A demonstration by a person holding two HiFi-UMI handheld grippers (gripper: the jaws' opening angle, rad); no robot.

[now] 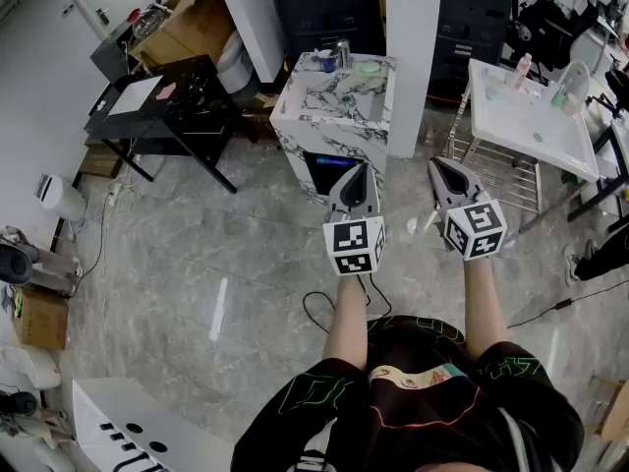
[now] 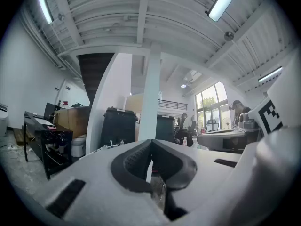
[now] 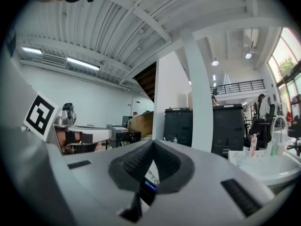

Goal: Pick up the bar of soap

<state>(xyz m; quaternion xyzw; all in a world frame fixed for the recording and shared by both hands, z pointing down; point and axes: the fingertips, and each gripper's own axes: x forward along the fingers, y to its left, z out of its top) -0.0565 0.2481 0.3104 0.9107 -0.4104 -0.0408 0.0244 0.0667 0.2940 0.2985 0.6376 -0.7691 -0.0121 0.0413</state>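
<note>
On top of the marble-patterned stand (image 1: 334,116) ahead of the person lies the bar of soap (image 1: 370,67), a pale green oval near the stand's right edge. To its left stand a metal can (image 1: 343,55) and a small blue-and-white cup (image 1: 325,63), both apart from the soap.

The person stands back on the grey tiled floor (image 1: 197,264), well apart from the stand, with both forearms stretched forward. The left gripper (image 1: 360,168) and the right gripper (image 1: 439,162) are held level, side by side, noses aimed toward the stand, and neither touches anything. Seen from its own camera, the left gripper's jaws are pressed together at the tips with nothing caught between them; the dark ribbed pads (image 2: 134,159) meet in a closed seam. The right gripper's jaws are likewise squeezed fully together and empty.

Just right of the stand a white pillar (image 1: 413,47) rises. Further right a white sink (image 1: 531,121) sits on a wire frame, with a few bottles along its back edge. Off to the left is a black table (image 1: 167,106), with a cardboard box (image 1: 192,23) behind it.
</note>
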